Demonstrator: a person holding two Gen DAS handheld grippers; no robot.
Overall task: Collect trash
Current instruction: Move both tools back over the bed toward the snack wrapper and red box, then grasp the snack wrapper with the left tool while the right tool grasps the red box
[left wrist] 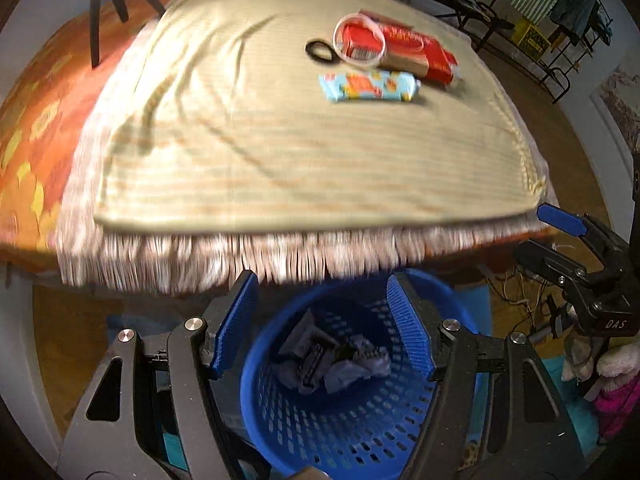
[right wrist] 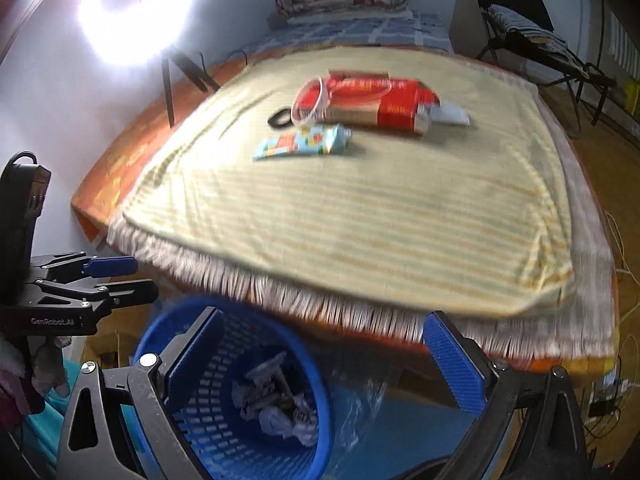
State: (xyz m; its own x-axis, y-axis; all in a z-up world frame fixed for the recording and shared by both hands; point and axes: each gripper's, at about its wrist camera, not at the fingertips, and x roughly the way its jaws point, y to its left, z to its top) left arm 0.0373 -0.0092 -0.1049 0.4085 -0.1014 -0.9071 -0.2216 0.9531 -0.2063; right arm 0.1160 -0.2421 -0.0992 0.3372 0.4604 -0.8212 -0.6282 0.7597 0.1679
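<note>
while both tools hang over the blue basket (left wrist: 360, 420), neither grips anything: the left tool (left wrist: 320, 320) has its blue pads spread with only the basket's inside between them, and the right tool (right wrist: 320, 364) stands at its widest, released, with nothing between its pads. the right tool also shows at the right edge of the left view (left wrist: 560, 236), and the left tool at the left edge of the right view (right wrist: 112, 276). the basket stands on the floor just beside the bed's near edge, and crumpled paper and dark scraps (left wrist: 332, 356) lie at its bottom. further out, on the striped cloth (left wrist: 280, 152) over the bed, the remaining trash sits in a cluster near the far side. a light blue patterned wrapper (left wrist: 370, 86) lies flat, its long axis running across the view. just behind it a red carton (left wrist: 416, 52) lies on its side, long axis slanting toward the right. a clear ring (left wrist: 360, 40) rests over the carton's left end, and a small black loop (left wrist: 318, 50) lies just left of it.
</note>
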